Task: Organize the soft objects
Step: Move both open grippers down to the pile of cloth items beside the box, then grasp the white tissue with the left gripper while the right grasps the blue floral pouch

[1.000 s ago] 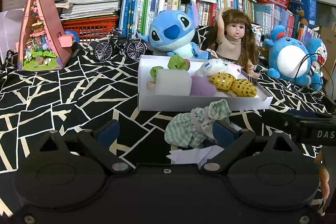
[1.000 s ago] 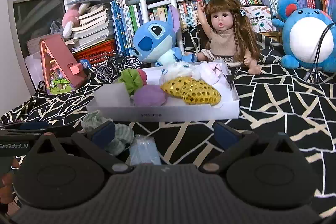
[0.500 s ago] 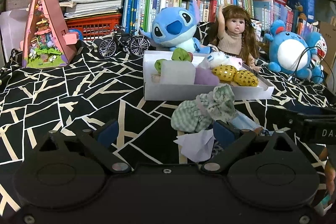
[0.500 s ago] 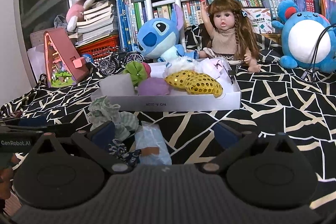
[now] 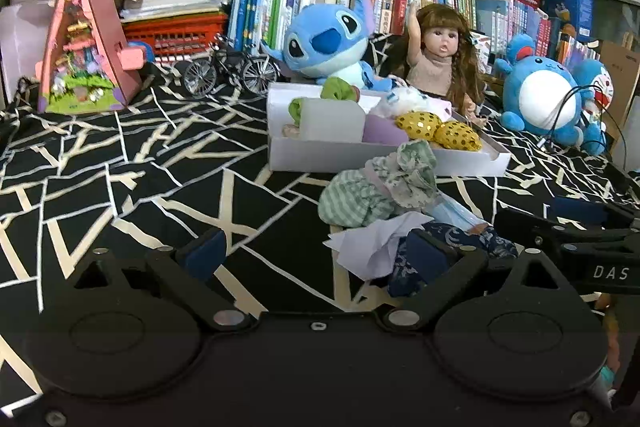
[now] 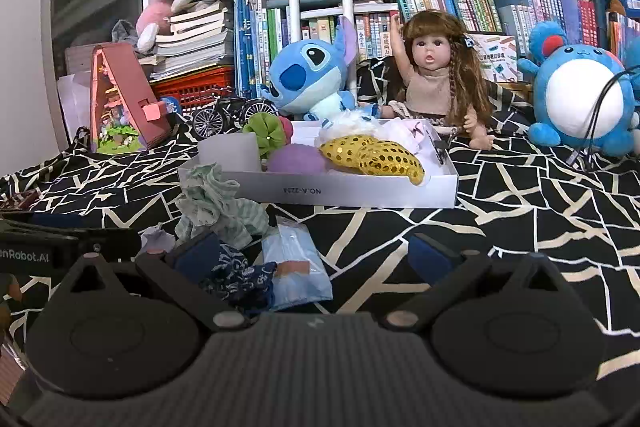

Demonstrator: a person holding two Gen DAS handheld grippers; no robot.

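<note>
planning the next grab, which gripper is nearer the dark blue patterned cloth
Hard to separate; both are about equally near. The left gripper has the dark blue patterned cloth at its right finger; the right gripper has it at its left finger.

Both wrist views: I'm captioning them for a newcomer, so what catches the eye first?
Probably the blue plush alien with big ears and the long-haired doll with one arm raised, seated side by side behind the shallow white cardboard box of soft items. Next, the gold sequinned pouches inside that box, and the crumpled green striped cloth on the black patterned tablecloth before it.
</note>
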